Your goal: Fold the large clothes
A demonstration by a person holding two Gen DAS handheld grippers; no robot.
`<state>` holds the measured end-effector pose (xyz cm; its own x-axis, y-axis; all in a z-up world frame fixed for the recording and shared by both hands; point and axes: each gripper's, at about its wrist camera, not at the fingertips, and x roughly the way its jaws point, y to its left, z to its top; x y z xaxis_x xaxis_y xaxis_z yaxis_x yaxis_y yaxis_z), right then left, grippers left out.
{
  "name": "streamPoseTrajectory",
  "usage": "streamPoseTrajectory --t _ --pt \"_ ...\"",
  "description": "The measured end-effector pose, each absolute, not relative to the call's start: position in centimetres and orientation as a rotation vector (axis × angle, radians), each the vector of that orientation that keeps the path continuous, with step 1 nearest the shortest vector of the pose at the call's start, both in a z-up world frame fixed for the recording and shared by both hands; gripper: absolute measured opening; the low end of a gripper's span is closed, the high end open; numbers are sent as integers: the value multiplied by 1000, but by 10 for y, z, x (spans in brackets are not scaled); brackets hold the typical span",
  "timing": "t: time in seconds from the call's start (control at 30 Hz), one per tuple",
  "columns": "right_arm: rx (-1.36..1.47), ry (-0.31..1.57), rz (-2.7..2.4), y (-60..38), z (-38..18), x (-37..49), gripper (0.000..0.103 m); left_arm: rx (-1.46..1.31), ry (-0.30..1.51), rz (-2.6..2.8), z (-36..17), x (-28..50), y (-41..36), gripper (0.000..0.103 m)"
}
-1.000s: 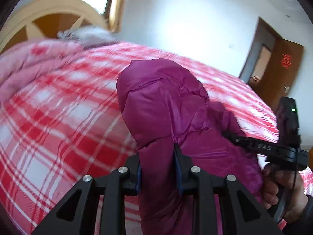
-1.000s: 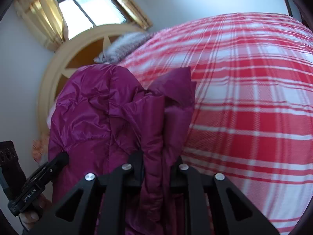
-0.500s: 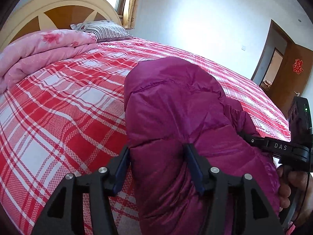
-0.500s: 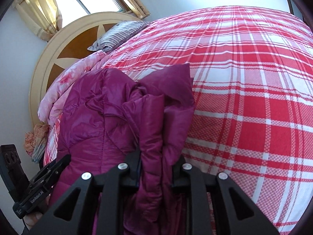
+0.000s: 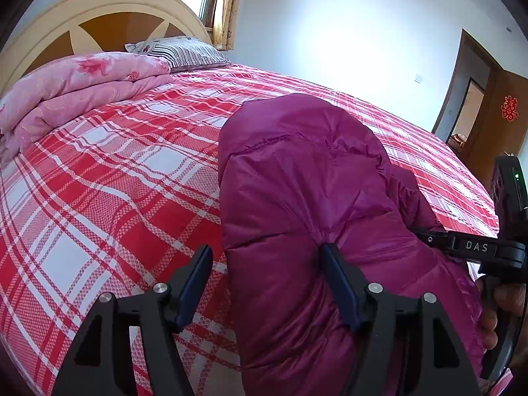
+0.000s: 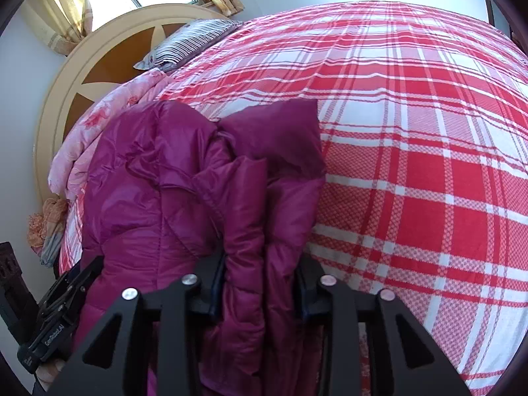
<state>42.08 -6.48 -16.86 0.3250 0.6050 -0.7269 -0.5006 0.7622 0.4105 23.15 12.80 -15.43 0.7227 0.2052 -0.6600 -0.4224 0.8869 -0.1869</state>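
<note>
Red-and-white plaid bedding point(image 5: 109, 191) covers a wide bed in a white-walled room, with a rounded cream and brown headboard point(image 5: 99, 23) at about ten o'clock in the left wrist view and a brown door point(image 5: 495, 122) at two o'clock. Against the headboard lie a folded pink floral quilt point(image 5: 76, 89) and a striped pillow point(image 5: 181, 52).

On the near side of the bed rests a magenta puffer jacket point(image 5: 297, 178), bunched into a thick bundle that runs from the centre of both views down to six o'clock.

Around the jacket's left edge, the left gripper point(image 5: 265, 283) has its jaws opening. Its left finger point(image 5: 194, 283) stands clear of the fabric with plaid showing in the gap, while the right finger touches a crease in the jacket; nothing is squeezed.

Over at the other side, the right gripper point(image 6: 262, 283) straddles a narrow double fold of the jacket point(image 6: 198, 178). Its jaws are opening too, though both pads lie against the fold and it fills the gap between them.

From the left wrist camera, the right gripper's body point(image 5: 475, 250) shows at three o'clock, held in a hand point(image 5: 501, 303).
</note>
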Motion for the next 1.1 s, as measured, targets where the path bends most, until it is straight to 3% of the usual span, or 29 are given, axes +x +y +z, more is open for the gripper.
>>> streamPoseTrajectory --t 0.1,0.27,0.43,0.63,0.73,1.1 --pt "96 1008 695 -63 -168 420 45 -350 678 354 -156 231 130 73" --pt "80 990 672 -62 -168 417 48 -378 672 370 -157 228 134 80" --pt "44 958 606 -63 -161 411 66 -373 685 393 -148 225 132 82" --pt "-42 886 565 -64 -139 391 69 -340 670 370 -122 209 119 82" --pt "-30 853 574 -70 -125 379 82 -289 620 356 -98 194 108 82" --pt "-87 787 597 -73 -95 335 84 -226 518 320 -44 152 85 82"
